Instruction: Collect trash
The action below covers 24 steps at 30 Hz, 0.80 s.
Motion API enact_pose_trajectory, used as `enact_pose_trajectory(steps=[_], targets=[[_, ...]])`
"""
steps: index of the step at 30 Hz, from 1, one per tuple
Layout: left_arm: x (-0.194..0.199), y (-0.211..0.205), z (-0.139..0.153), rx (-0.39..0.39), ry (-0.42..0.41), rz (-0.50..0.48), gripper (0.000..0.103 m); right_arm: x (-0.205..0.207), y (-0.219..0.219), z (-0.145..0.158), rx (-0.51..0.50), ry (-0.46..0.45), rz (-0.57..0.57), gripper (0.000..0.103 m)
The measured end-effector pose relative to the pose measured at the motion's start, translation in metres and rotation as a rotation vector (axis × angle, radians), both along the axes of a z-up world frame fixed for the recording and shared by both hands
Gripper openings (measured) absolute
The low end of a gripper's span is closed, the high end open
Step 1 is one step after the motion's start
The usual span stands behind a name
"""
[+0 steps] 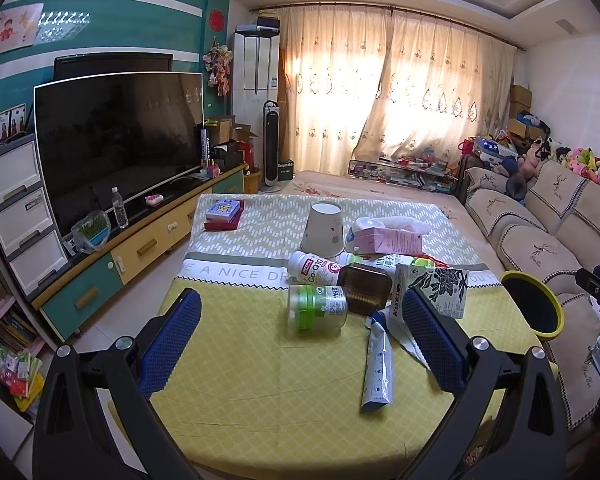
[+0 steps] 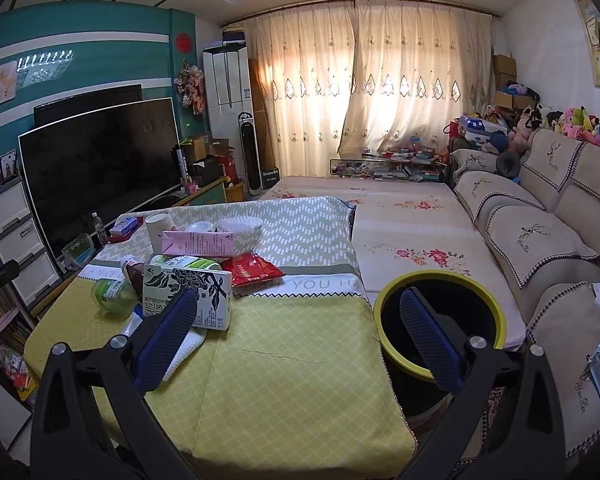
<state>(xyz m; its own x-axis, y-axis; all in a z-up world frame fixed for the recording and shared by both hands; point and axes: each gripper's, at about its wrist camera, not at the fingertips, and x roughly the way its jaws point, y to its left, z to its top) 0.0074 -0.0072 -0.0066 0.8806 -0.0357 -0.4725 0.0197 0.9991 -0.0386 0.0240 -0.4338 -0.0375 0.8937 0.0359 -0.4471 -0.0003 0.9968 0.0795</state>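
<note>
Teal wall [image 1: 112, 28] on the left with a big dark TV [image 1: 116, 140] on a low cabinet [image 1: 148, 244]. Backlit cream curtains [image 1: 388, 92] cover the far window. Beige sofa [image 1: 548, 216] along the right, plush toys [image 1: 580, 160] on its back. Pale tile floor [image 1: 140, 292].

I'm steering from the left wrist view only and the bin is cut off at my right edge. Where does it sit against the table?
Observer: The yellow-rimmed bin stands off the table's right edge, between it and the sofa.
Operator: Anything in it?
Observer: Its inside looks dark; I can't tell.
Operator: Is the right gripper holding something?
Observer: No, the right gripper is open, one finger showing in front of the bin's mouth.
Operator: Anything hidden behind my pile?
Observer: A red packet lies behind the floral carton.
</note>
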Motion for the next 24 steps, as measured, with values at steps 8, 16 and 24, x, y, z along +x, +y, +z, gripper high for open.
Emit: enact_pose_trajectory(steps=[8, 16, 24], targets=[[0.004, -0.001, -0.005, -0.004, 0.015, -0.003, 0.099, 0.003, 0.0, -0.003, 0.001, 0.007, 0.001, 0.097], [0.007, -0.001, -0.009, -0.005, 0.022, -0.004, 0.099, 0.004, 0.0, -0.004, 0.005, 0.012, 0.002, 0.097], [0.008, -0.003, -0.011, -0.005, 0.026, -0.005, 0.099, 0.006, -0.001, -0.004, 0.003, 0.017, -0.001, 0.097]])
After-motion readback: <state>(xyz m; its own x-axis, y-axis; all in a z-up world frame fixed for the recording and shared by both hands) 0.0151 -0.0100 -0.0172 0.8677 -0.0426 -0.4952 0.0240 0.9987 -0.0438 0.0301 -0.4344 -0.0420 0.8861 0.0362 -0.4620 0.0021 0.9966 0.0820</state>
